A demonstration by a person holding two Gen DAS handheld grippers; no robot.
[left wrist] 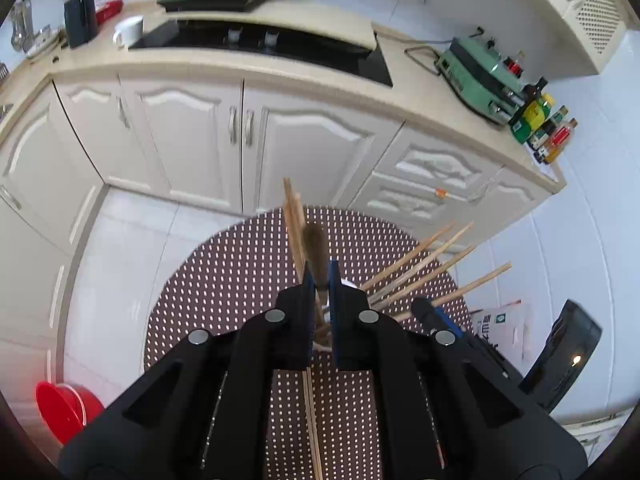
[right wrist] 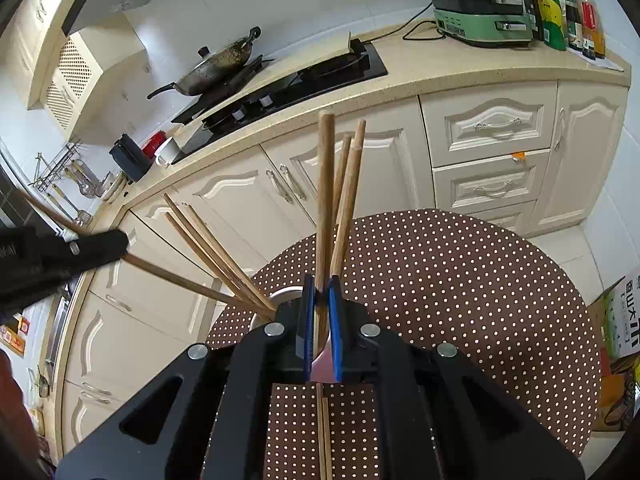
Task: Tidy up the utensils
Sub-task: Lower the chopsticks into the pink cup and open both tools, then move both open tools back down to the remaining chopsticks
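Tongs first: your left tongs (left wrist: pixel 321 280) are clenched on a dark-tipped wooden utensil handle (left wrist: pixel 315 246), which rises between the blue pads; pale chopsticks (left wrist: pixel 294 224) stand just beside it on the left. Your right tongs (right wrist: pixel 321 292) are clenched on a bundle of wooden chopsticks (right wrist: pixel 325 200), three sticks fanning upward from the pads, the tallest nearly upright. Below the right pads a pale, wedge-shaped piece (right wrist: pixel 323 364) shows; what it is cannot be told. Behind the right tongs sits the rim of a metal holder (right wrist: pixel 285 293), with more chopsticks (right wrist: pixel 216 248) leaning out of it to the left. In the left wrist view, loose sticks (left wrist: pixel 424 270) fan to the right near the other tool. Two thin sticks (right wrist: pixel 324 432) lie flat under the tool body on the tabletop (right wrist: pixel 460 300), round with a brown polka-dot cover. Beyond: cream cabinets (left wrist: pixel 192 140), black cooktop (left wrist: pixel 280 44), wok (right wrist: pixel 218 68), green appliance (right wrist: pixel 480 14), bottles (right wrist: pixel 568 12). Red basin (left wrist: pixel 64 408) on the floor.
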